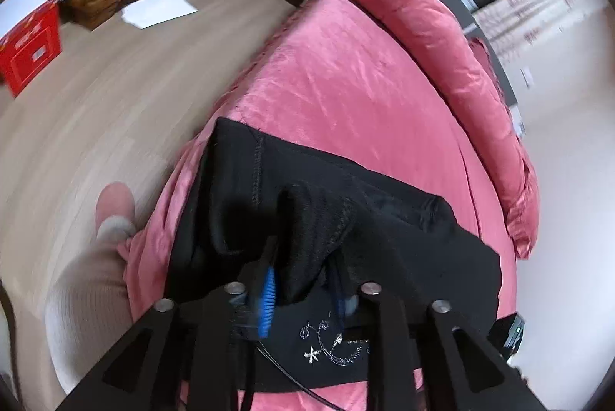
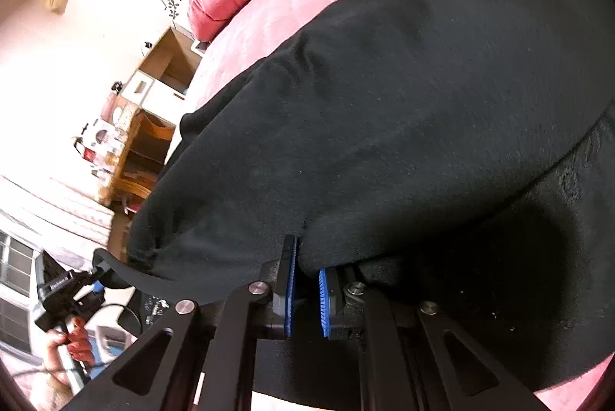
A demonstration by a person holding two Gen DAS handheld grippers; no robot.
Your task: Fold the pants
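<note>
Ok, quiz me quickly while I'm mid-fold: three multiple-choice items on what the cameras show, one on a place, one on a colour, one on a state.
1. Where do the pants lie?
A. on the wooden floor
B. on the pink bed cover
C. on a shelf

2. What colour are the right gripper's pads?
A. blue
B. yellow
C. white

3. How does the right gripper stand?
A. wide open above bare cover
B. shut on nothing
C. shut on a fold of the pants

Answers:
1 B: the black pants spread over the pink bed cover.
2 A: the ribbed pads show bright blue.
3 C: the right gripper has black cloth pinched between its fingertips.
</note>
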